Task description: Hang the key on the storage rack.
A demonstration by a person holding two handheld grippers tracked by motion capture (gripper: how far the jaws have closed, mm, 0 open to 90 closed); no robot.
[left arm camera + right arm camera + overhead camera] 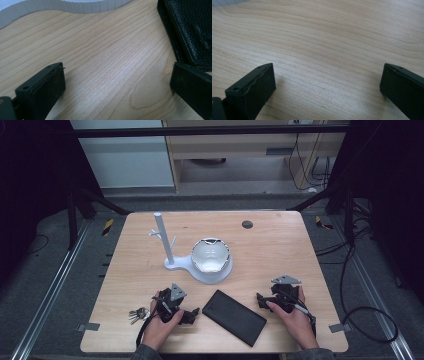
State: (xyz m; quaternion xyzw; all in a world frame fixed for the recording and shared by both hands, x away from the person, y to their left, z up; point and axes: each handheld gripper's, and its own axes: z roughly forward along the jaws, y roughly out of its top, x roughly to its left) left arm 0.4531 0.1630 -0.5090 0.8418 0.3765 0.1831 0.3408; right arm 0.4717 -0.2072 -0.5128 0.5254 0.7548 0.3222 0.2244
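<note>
1. Closest to the camera in the high view, two hands come in from the bottom edge, each holding a gripper resting low on the wooden table (280,240).
2. The left gripper (186,316) sits near the front-left part of the table. Its jaws are spread wide apart with nothing between them, just bare wood grain in the left gripper view.
3. Just left of that hand there's a small bunch of keys (137,314) lying flat, close to the hand but I can't tell if it's touching.
4. The right gripper (261,300) is over on the front-right side, jaws also wide apart and holding nothing; the right gripper view has plain tabletop between them.
5. Between the two grippers lies a black wallet (234,317), flat and angled diagonally. In the left gripper view its grainy leather corner (192,30) sits just beyond the jaw on the right side of that view, very close to it.
6. Farther back, about mid-table, is a white stand (200,268) with a wide base carrying a white bowl (211,254), and an upright post (164,240) with short pegs rising on its left side.
7. Past that, near the far edge, a small dark round spot (247,224) in the tabletop.
</note>
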